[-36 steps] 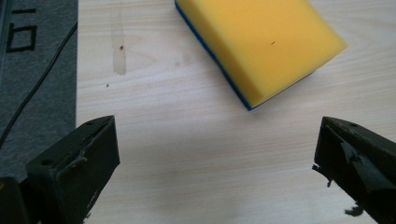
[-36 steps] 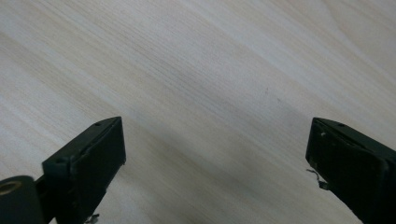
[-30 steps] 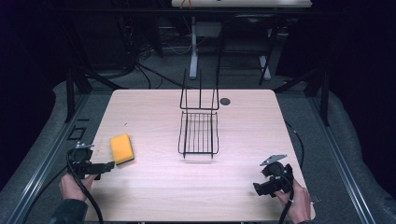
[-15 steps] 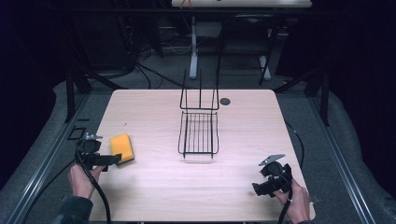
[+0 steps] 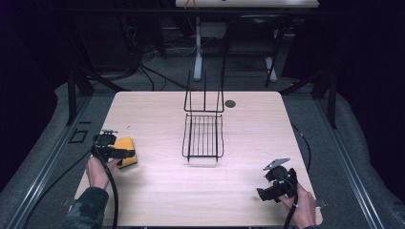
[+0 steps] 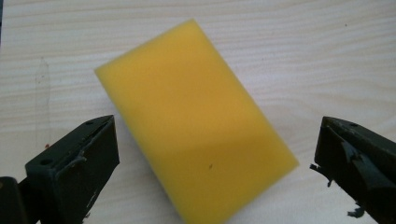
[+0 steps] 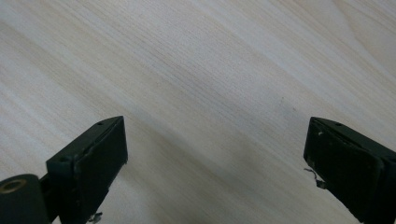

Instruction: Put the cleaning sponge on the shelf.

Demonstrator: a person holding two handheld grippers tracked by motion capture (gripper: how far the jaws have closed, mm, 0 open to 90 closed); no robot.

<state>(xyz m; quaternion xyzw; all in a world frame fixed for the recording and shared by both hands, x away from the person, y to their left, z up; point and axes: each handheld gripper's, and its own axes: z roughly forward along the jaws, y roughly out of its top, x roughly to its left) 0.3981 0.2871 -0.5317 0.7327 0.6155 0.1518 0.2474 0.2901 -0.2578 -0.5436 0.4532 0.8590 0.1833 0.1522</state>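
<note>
The left gripper [image 5: 125,153] is moved forward along the worktop [image 5: 248,124], from short of the sponge [image 5: 127,151] to over it. In the left gripper view the sponge [image 6: 196,121] is now framed between the wide-apart jaws.

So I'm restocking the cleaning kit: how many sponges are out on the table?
1. The sponge lies flat near the table's left edge, between the open jaws of the left gripper, left of the wire rack. None seems hidden.
</note>
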